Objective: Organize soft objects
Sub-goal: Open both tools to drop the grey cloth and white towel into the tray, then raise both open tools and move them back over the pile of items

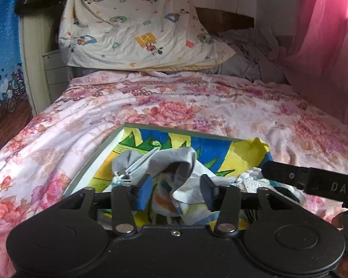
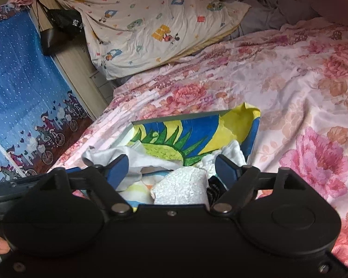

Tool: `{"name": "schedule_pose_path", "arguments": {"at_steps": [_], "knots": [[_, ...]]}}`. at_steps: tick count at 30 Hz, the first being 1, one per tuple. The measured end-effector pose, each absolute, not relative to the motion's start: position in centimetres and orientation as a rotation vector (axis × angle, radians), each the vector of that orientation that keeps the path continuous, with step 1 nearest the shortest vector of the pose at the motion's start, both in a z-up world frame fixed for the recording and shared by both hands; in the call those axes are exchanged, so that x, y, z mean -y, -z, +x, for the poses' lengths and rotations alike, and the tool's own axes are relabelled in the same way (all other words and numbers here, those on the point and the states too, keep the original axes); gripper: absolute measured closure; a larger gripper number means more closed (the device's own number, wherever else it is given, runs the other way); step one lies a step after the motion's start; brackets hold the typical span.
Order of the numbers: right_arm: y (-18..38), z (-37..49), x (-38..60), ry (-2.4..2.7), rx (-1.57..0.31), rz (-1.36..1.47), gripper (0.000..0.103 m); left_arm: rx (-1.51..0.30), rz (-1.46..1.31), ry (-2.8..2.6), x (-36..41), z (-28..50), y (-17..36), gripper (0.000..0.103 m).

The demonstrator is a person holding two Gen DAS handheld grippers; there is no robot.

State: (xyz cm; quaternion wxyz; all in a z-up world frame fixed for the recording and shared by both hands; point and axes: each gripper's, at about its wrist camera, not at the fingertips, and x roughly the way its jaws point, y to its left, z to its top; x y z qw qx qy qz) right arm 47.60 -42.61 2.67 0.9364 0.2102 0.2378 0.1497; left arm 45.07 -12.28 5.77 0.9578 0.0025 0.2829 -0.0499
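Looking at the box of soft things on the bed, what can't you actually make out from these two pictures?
- Near side of the box: hidden by the gripper bodies, both views.
- Box bottom: covered by the grey cloth and white fluffy towel.
- Dark striped item: mostly hidden beside the towel, right wrist view.
- Sparkly item: partly behind the right gripper's arm, left wrist view.

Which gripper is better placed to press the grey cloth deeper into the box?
Left, probably. The left gripper stands open right at the grey cloth, which heaps in the box. The right gripper is open over a white fluffy towel instead.
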Motion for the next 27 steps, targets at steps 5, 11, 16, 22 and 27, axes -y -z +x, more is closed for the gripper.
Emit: {"name": "schedule_pose_path", "arguments": {"at_steps": [5,11,16,22,27], "knots": [[-4.1,45.8,42.7,-0.310,-0.454,0.428,0.016,-0.528,-0.058,0.091,10.3,42.5,-7.2,0.037],[-6.2,42.9,41.3,-0.311,-0.434,0.354,0.005,-0.479,-0.111,0.082,8.0,39.1,-9.3,0.025],[-8.5,39.7,39.6,-0.327,-0.393,0.305,0.001,-0.437,-0.144,0.065,6.0,35.9,-11.1,0.014],[-11.5,34.9,37.0,-0.342,-0.317,0.228,0.001,-0.376,-0.183,0.051,3.4,31.4,-12.9,0.002],[-13.3,31.2,35.9,-0.351,-0.273,0.223,0.001,-0.326,-0.227,0.049,1.7,28.0,-14.1,0.001]]}}
